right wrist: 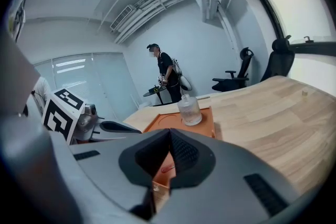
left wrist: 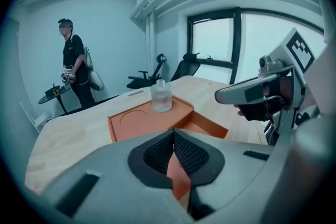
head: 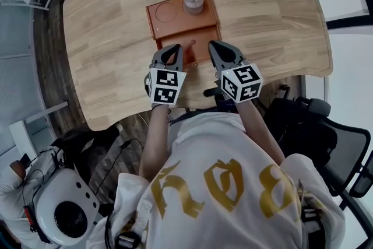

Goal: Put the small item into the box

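We hold the left claw [head: 170, 51] and right claw [head: 218, 48] closed and empty at the near edge of the box [head: 175, 25], at the middle of the table [head: 105, 26], likely because the small item [head: 193, 42] already lies in its open near compartment.

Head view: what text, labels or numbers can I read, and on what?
Shirt: large gold characters, upside down and creased; not surely readable.
Left tool and right tool: square black-and-white markers on their cubes, no words.
Orange box, bottle: no print visible.
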Motion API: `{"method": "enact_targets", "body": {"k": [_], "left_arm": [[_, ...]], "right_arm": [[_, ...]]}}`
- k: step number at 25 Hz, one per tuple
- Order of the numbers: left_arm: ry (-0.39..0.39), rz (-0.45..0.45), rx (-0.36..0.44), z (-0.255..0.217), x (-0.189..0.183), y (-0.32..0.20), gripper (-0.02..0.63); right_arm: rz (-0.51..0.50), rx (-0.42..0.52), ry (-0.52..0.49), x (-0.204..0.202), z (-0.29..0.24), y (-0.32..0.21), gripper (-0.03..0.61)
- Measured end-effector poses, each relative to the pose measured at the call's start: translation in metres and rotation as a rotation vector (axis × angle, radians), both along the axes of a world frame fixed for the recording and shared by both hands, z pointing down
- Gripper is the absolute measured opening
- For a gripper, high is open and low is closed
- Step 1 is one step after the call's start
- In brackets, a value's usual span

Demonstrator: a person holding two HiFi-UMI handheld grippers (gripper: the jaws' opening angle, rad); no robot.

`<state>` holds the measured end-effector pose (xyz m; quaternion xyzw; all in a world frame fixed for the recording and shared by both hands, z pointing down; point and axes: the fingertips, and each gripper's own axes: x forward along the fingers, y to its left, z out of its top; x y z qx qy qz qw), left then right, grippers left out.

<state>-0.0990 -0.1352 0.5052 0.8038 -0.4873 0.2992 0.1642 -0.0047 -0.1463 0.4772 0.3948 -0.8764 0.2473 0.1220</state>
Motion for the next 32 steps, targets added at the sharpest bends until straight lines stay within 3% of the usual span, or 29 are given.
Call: {"method": "enact_targets", "body": {"k": [3, 6, 8, 21, 32], "left_arm": [[0.109, -0.017, 0.056, -0.023, 0.005, 0.0, 0.011], [0.349, -0.084, 0.085, -0.045, 0.006, -0.002, 0.011], [0.432, -0.115, 0.102, -0.059, 0.003, -0.001, 0.011], [0.359, -0.08, 0.274, -0.114, -0.011, 0.016, 0.011], [0.332, -0.089, 0.263, -0.109, -0.017, 0.033, 0.009]], "right_arm": [[0.016, 0.015, -0.017, 0.004, -0.01, 0.004, 0.012], [0.026, 0.043, -0.022, 0.006, -0.02, 0.007, 0.012], [0.028, 0.063, -0.017, 0.004, -0.027, 0.01, 0.012], [0.071, 0.182, 0.055, 0.02, -0.062, 0.02, 0.012], [0.054, 0.216, 0.073, 0.017, -0.07, 0.033, 0.012]]}}
